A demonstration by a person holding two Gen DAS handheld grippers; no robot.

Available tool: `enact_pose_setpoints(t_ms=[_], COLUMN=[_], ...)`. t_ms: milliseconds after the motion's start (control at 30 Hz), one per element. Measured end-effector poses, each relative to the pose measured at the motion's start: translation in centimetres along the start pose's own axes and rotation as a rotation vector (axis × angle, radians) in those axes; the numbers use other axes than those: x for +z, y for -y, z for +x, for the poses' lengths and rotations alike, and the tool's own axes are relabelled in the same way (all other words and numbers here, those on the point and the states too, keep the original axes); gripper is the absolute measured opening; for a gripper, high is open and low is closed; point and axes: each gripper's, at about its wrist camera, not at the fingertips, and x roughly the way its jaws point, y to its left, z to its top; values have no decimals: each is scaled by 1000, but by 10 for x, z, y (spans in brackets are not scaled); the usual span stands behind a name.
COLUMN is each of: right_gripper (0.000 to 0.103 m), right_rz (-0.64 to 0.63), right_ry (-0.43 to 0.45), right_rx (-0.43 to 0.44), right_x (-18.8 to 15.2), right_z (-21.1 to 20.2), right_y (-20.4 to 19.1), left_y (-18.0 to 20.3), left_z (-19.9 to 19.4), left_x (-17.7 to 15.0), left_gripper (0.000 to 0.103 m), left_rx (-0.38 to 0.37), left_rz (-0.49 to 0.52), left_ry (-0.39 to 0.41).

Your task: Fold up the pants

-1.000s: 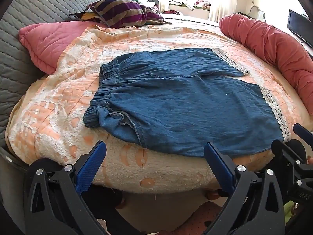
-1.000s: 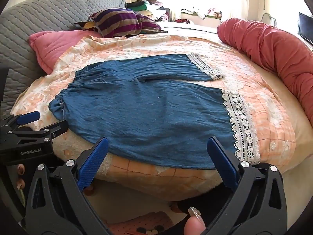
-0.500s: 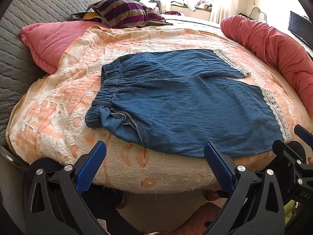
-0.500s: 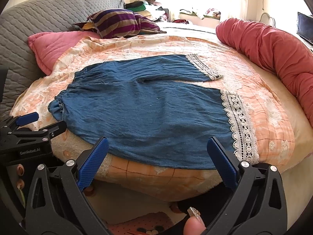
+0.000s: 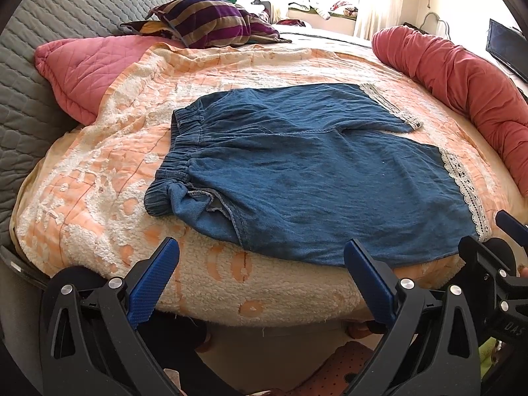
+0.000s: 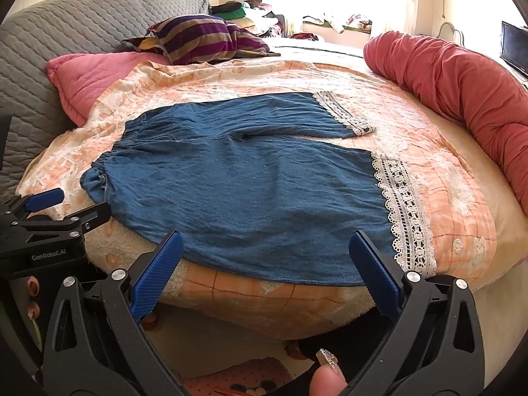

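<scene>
Blue denim pants [image 5: 307, 178] with white lace hems lie spread flat on the bed, waistband to the left, legs to the right; they also show in the right wrist view [image 6: 244, 184]. My left gripper [image 5: 260, 264] is open and empty, just short of the near bed edge below the waistband end. My right gripper [image 6: 264, 254] is open and empty at the near edge of the front leg, close to the lace hem [image 6: 406, 211]. Each gripper shows at the edge of the other's view.
The bed has an orange and white quilt [image 5: 109, 165], a pink pillow [image 5: 89, 72], a striped cushion [image 5: 211, 21] and a long red bolster [image 5: 462, 85] on the right. A grey quilted headboard [image 5: 43, 33] stands left. Floor lies below the bed edge.
Both grippers have edged slightly toward the bed. The pants have not moved and both grippers stay open.
</scene>
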Motion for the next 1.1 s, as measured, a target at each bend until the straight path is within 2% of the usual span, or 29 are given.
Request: enact_pose_setpoints(t_ms=[1100], right_gripper=[95], right_rz=[-24], right_ry=[-21], right_rx=[16], right_x=[8], right_z=[16], right_y=[-4], left_y=[-7], left_z=[14], left_x=[4], left_gripper=[99], left_rx=[3], left_rz=[2], left_ry=[-8])
